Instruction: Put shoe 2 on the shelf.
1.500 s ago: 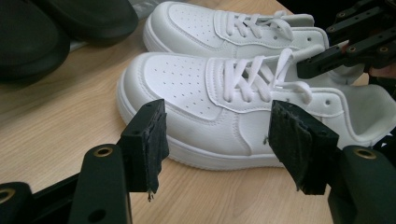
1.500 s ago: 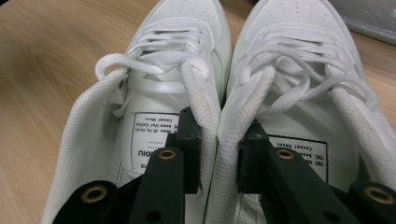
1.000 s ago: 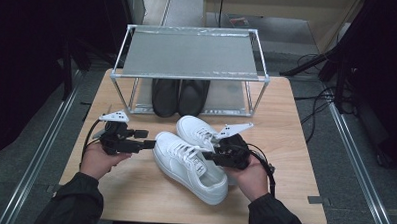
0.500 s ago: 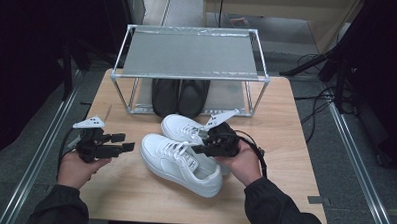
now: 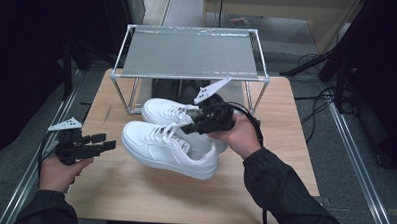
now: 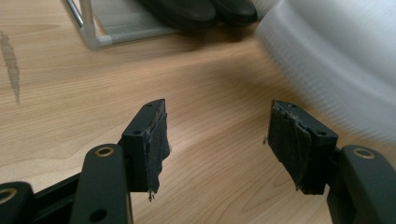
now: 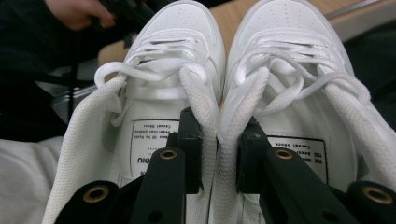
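Observation:
Two white sneakers are held side by side: the near one point(image 5: 167, 152) and the far one point(image 5: 162, 111), toes pointing left. My right gripper point(image 5: 188, 127) is shut on their two inner collars, pinched together between its jaws point(image 7: 218, 140). The laces and tongue labels of the left sneaker point(image 7: 163, 84) and the right sneaker point(image 7: 299, 79) lie just ahead of them. My left gripper point(image 5: 103, 141) stands open to the left of the pair, apart from it, low over the wooden table point(image 6: 217, 135). A blurred white sneaker sole point(image 6: 336, 60) shows at its upper right.
A metal-framed rack point(image 5: 188, 54) with a grey top shelf stands at the back of the wooden table point(image 5: 133, 195). A pair of black shoes point(image 5: 180, 89) sits under it, with the black shoes point(image 6: 196, 9) beside a rack leg point(image 6: 88, 28).
My right gripper has carried both sneakers left and toward the rack, seemingly raised. My left gripper has drawn away leftward from the near sneaker.

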Available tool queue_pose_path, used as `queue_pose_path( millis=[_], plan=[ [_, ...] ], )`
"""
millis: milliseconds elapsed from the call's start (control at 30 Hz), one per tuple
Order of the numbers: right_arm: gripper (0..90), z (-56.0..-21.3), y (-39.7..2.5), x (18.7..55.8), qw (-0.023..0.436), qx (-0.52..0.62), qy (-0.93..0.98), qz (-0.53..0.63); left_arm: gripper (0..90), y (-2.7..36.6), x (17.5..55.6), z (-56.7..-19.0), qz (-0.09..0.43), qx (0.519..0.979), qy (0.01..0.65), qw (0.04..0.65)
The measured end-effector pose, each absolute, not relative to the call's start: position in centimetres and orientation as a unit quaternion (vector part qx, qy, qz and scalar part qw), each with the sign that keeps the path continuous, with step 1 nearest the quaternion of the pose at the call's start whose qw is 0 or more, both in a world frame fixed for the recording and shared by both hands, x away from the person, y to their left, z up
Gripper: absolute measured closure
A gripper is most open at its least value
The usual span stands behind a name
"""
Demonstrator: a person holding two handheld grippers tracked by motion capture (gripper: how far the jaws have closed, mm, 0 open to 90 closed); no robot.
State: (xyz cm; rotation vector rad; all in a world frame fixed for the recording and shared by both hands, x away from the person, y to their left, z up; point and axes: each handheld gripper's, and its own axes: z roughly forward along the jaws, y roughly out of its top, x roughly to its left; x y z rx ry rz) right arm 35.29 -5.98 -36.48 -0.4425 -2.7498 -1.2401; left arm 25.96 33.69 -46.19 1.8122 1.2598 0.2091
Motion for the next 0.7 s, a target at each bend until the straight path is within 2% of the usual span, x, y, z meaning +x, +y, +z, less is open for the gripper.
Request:
queue_pose_path(
  millis=[333,533,700],
  plan=[
    [78.2,-28.3,-5.7,36.8,0.042,-0.143,-0.889,-0.433,38.7,34.3,26.1,-46.5,0.085,0.727,0.517,0.445],
    [78.4,-24.8,-5.3,39.8,-0.003,-0.190,-0.879,-0.437,38.8,33.9,26.2,-46.6,0.079,0.735,0.509,0.442],
    [78.5,-23.4,-4.9,42.9,-0.045,-0.259,-0.864,-0.429,38.8,33.7,26.3,-46.7,0.077,0.736,0.506,0.444]
  ],
)
